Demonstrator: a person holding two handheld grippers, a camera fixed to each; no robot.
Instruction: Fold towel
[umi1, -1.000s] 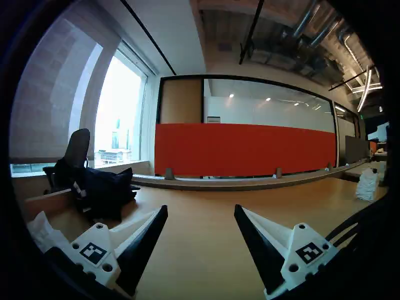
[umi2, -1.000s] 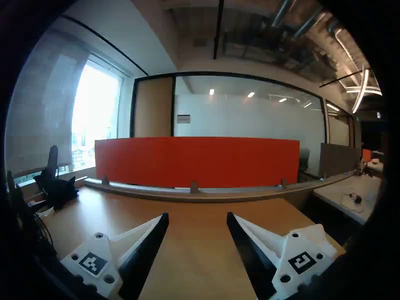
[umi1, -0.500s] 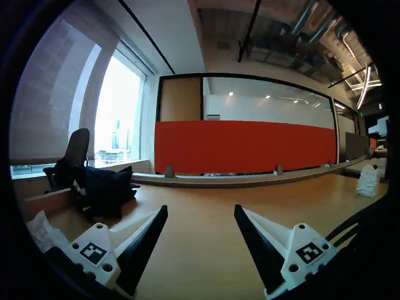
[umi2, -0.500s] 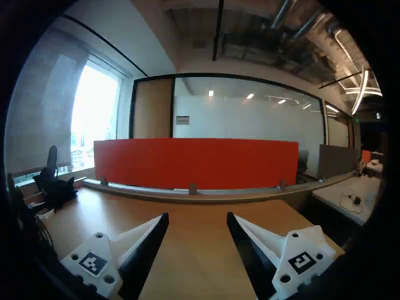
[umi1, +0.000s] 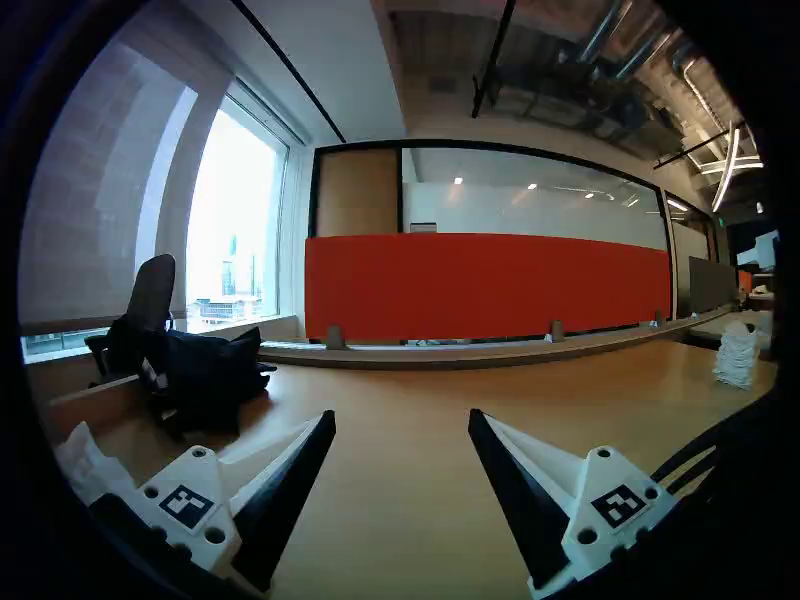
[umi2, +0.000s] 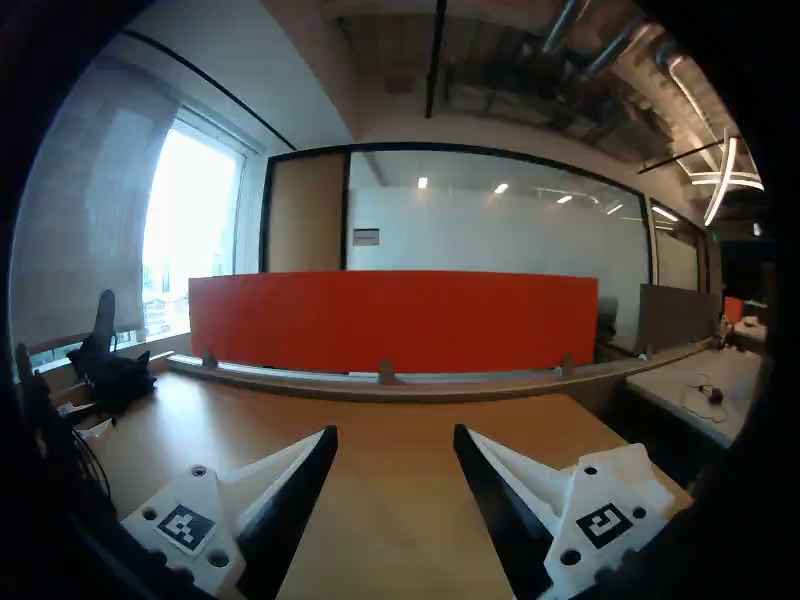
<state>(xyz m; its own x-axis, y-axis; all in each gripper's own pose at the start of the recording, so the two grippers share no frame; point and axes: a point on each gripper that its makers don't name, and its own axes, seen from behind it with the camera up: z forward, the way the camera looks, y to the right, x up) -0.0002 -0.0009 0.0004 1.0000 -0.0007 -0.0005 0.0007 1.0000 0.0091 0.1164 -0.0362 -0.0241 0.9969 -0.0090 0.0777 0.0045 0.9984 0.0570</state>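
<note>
While the left gripper (umi1: 400, 415) stands wide open with nothing between its fingers, its tips hang over the bare wooden desk (umi1: 400, 500). The right gripper (umi2: 395, 430) is likewise spread wide and empty above the same desktop.

**Task object.** In the left gripper view, a white stack (umi1: 737, 355) sits on the desk at 3 o'clock, well apart from both fingers. It looks like layered, folded cloth, though whether it is towelling cannot be told. The stack stands upright with its long axis vertical and its layers lying flat. Its far side is cut off at the view's edge, and its texture is too small to make out.

**Surroundings, left gripper view.** At 8 o'clock, just beside the left finger, lies a crumpled white material (umi1: 85, 462), partly hidden by the gripper body. At 9 o'clock a dark bag (umi1: 205, 380) rests on the desk in front of an office chair (umi1: 150, 300). An orange partition (umi1: 490, 285) runs along the desk's far edge at 12 o'clock, and a bright window (umi1: 235, 250) lies at 10 o'clock.

**Surroundings, right gripper view.** A second desk (umi2: 700, 385) carrying a small cable lies at 3 o'clock.
</note>
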